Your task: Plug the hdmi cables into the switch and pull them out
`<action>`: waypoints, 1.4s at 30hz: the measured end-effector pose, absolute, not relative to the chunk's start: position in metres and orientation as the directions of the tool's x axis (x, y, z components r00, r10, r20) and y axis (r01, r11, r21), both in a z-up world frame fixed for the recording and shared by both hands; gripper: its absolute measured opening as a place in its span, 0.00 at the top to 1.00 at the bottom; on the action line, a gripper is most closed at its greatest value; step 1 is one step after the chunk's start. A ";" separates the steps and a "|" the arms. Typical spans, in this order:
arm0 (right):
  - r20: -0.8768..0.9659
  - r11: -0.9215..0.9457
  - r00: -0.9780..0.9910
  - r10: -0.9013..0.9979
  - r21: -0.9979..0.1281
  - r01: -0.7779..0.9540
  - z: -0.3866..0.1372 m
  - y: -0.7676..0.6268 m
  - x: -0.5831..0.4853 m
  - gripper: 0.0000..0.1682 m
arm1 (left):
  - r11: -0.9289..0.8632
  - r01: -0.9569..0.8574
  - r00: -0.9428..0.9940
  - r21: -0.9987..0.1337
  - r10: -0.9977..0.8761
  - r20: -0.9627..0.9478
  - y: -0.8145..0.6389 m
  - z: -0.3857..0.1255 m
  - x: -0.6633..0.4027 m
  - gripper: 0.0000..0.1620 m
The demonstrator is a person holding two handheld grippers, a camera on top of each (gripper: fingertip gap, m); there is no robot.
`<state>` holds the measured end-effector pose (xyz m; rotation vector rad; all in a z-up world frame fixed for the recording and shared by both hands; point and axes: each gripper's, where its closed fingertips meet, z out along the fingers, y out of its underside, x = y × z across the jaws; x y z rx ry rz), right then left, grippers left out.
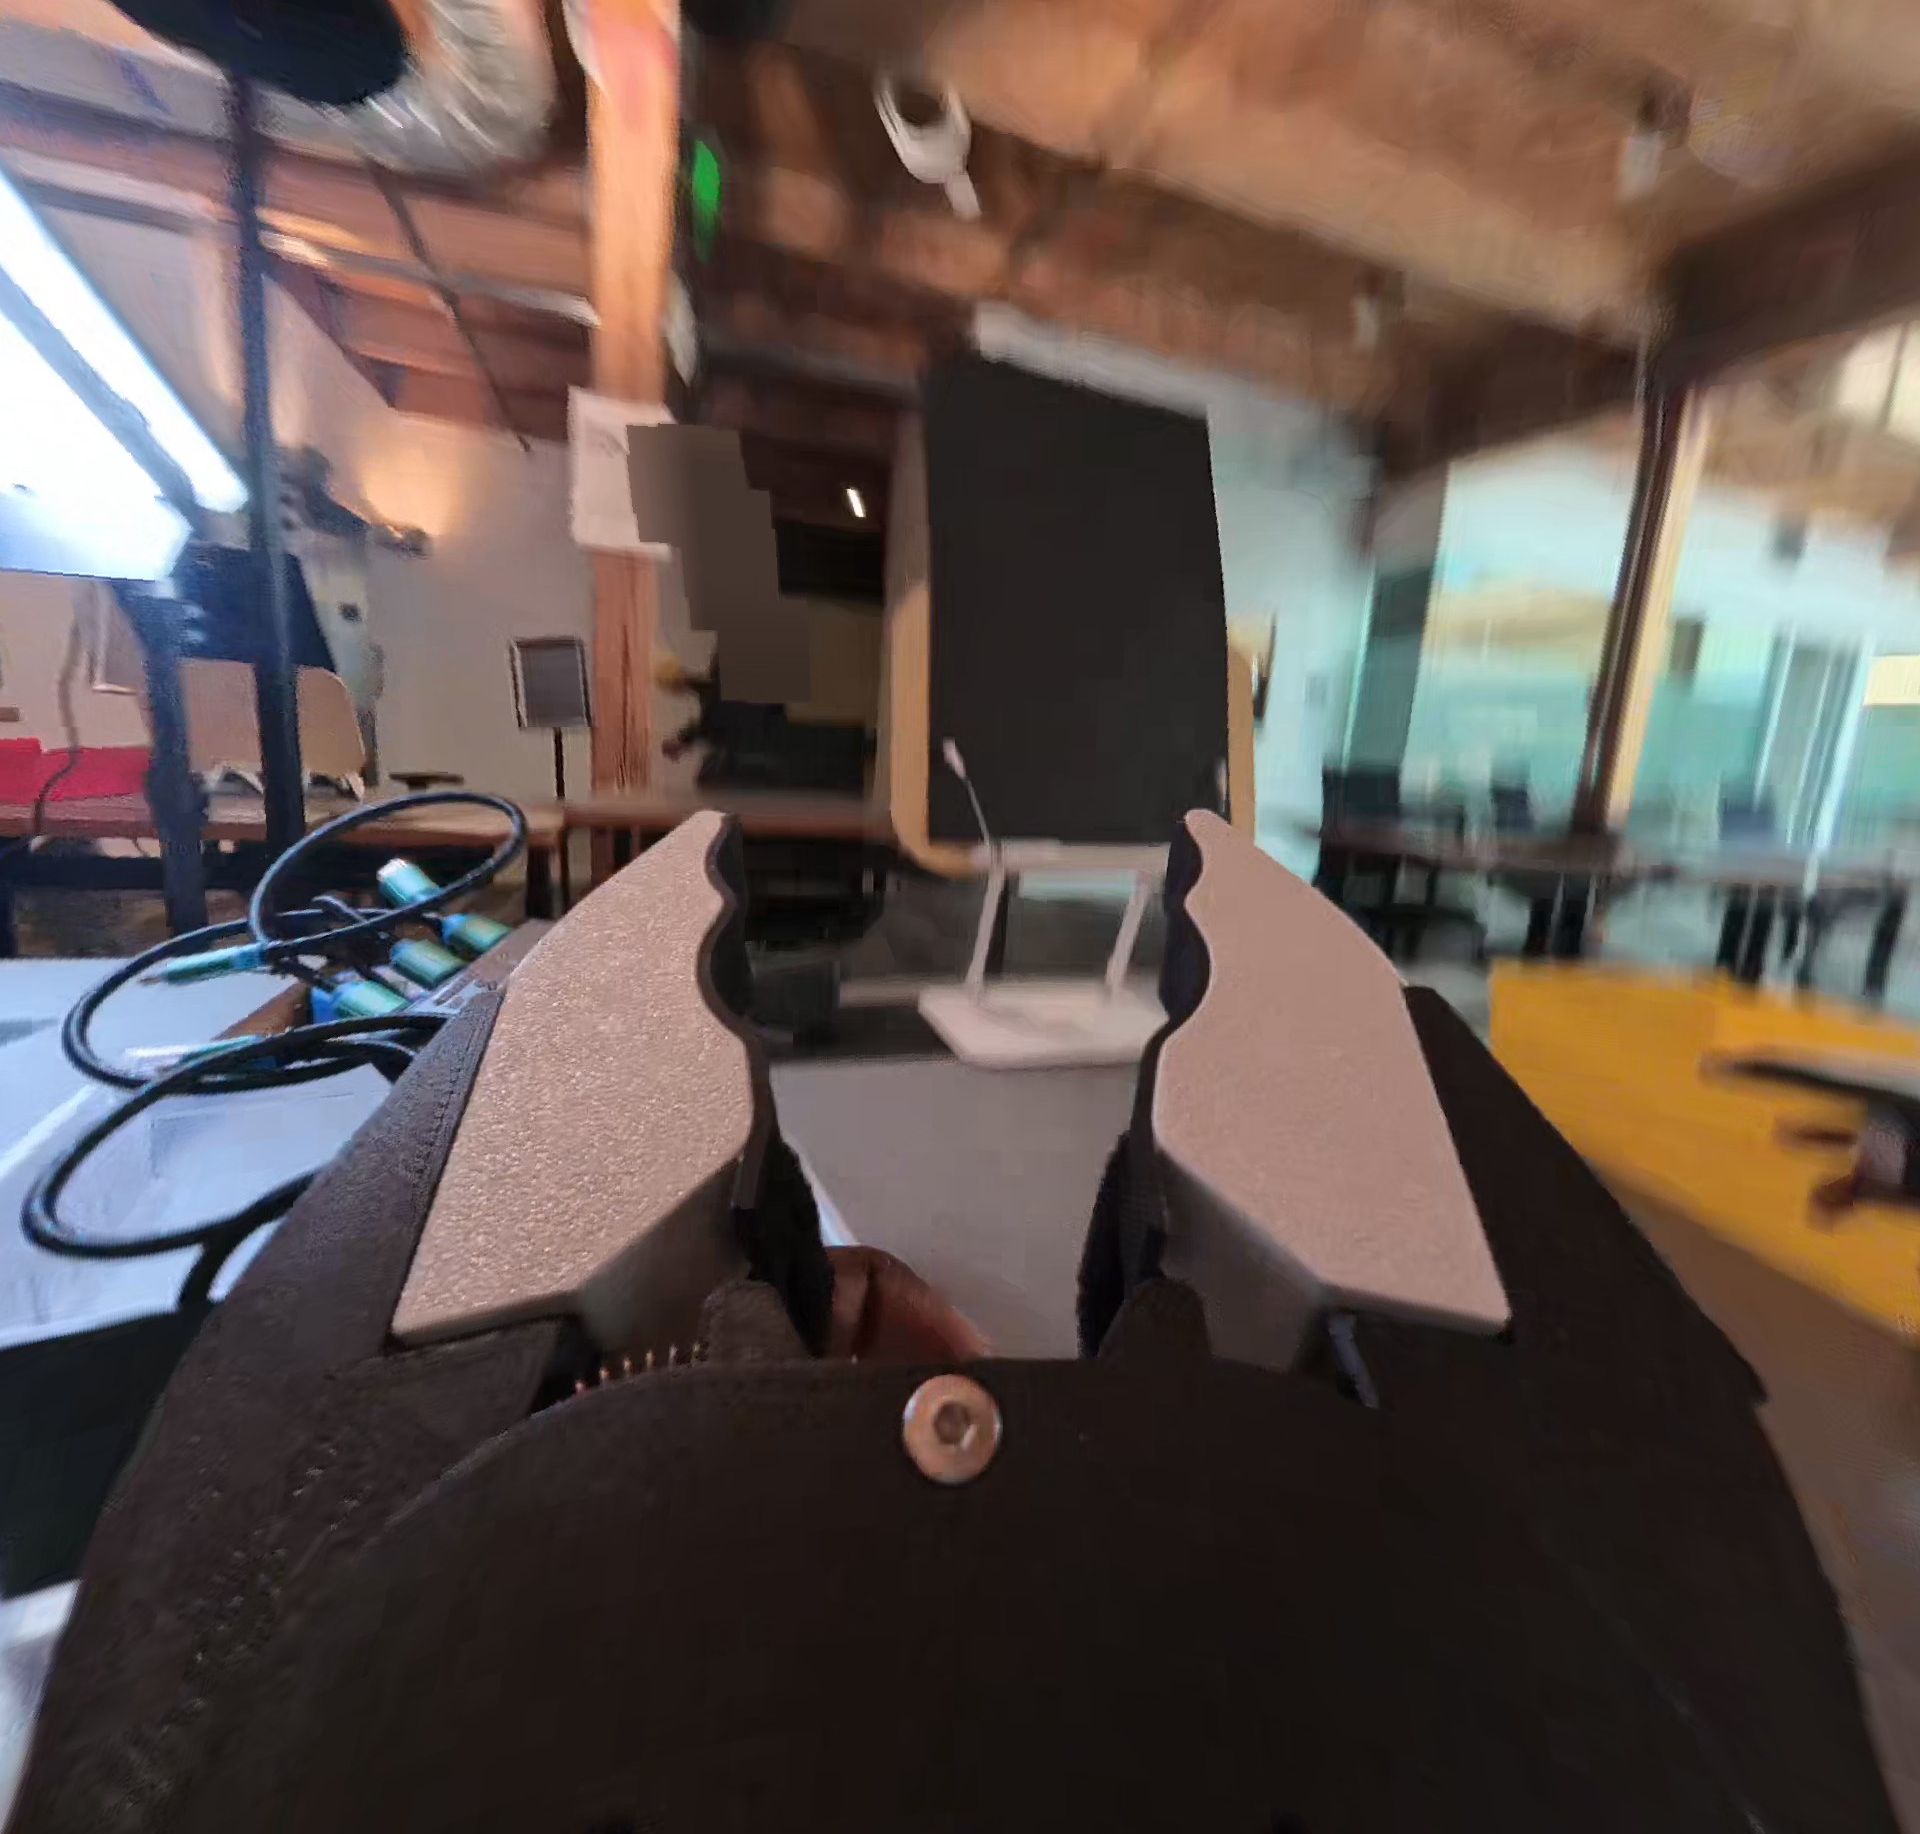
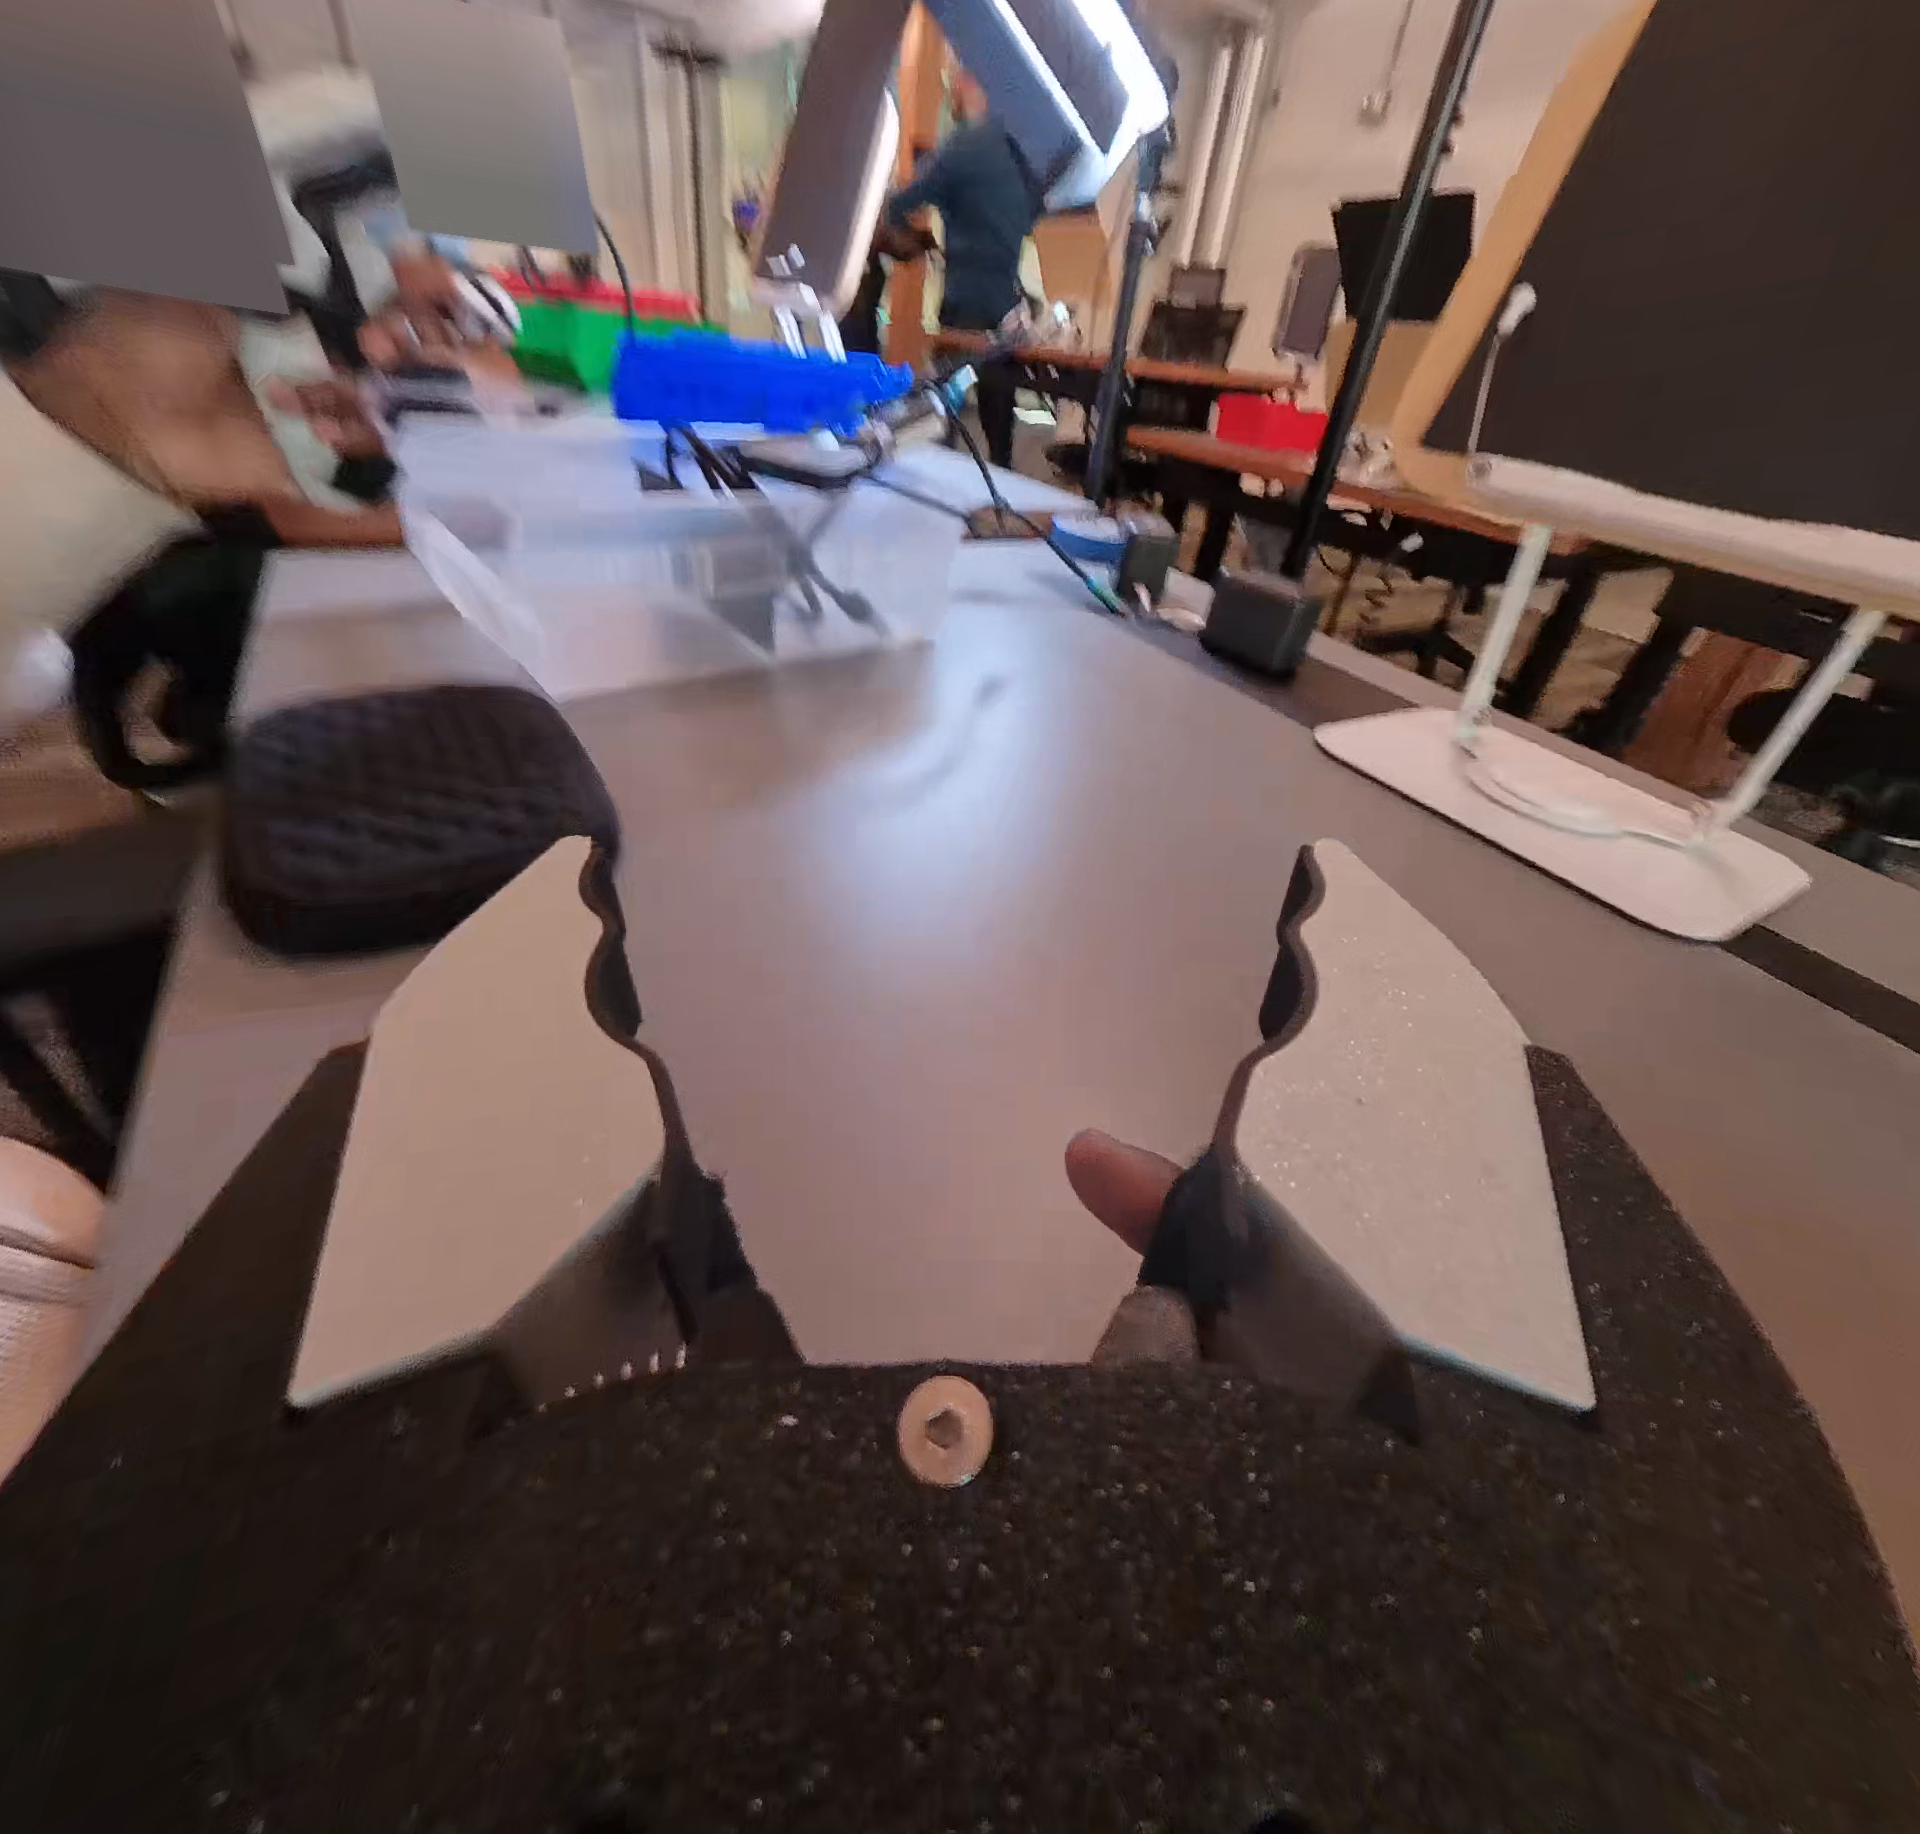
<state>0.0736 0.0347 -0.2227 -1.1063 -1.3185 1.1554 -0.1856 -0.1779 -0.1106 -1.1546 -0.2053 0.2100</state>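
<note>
Both grippers, L (image 1: 956, 849) & R (image 2: 951, 880), are gaping wide, gripping nothing. HDMI cables (image 1: 312, 963) are lying left of the L one, apparently plugged in, though blurry.

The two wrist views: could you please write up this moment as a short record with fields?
left gripper: open, empty, raised and aimed past the table into the room
right gripper: open, empty, over bare grey table
hdmi cables: black, teal plugs, looped in a tangle at far left of left view, untouched
switch: not clearly visible
white stand: on table, right of right gripper
clear bin: farther back on table
image quality: motion blur in both views
</note>
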 end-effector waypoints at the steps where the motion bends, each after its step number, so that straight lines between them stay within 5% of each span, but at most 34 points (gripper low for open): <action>1: 0.141 0.142 -0.027 0.990 -0.989 0.049 -0.231 0.042 0.074 0.30 | 0.272 -0.120 0.963 -0.955 0.265 -0.046 -0.163 -0.117 -0.186 0.51; 5: 0.051 0.053 0.167 0.985 -0.999 -0.007 -0.224 0.083 0.087 0.34 | -0.083 -0.199 0.927 -0.977 0.307 -0.215 -0.131 -0.139 -0.236 0.51; 8: -0.018 0.000 0.158 0.987 -0.994 -0.110 -0.214 0.089 0.099 0.44 | -0.332 0.050 0.961 -0.942 0.272 -0.045 -0.116 -0.177 -0.273 0.51; 13: 0.028 0.037 0.119 0.993 -0.997 -0.070 -0.219 0.080 0.094 0.46 | -0.264 0.583 0.801 -0.769 0.346 0.489 -0.102 -0.206 -0.319 0.48; 21: 0.093 0.096 0.087 0.992 -0.995 -0.030 -0.224 0.071 0.090 0.48 | -0.370 0.511 0.840 -0.776 0.409 0.358 -0.111 -0.217 -0.331 0.55; 27: 0.095 0.100 0.101 0.990 -0.994 -0.042 -0.221 0.071 0.092 0.50 | -0.346 0.666 0.746 -0.661 0.323 0.582 -0.101 -0.222 -0.321 0.56; 35: 0.114 0.117 0.102 0.988 -0.993 -0.027 -0.223 0.070 0.091 0.52 | -0.322 0.743 0.665 -0.587 0.246 0.706 -0.093 -0.224 -0.311 0.71; 42: 0.127 0.129 0.108 0.986 -0.992 -0.009 -0.225 0.070 0.089 0.53 | -0.347 0.779 0.622 -0.522 0.328 0.711 -0.085 -0.232 -0.309 0.65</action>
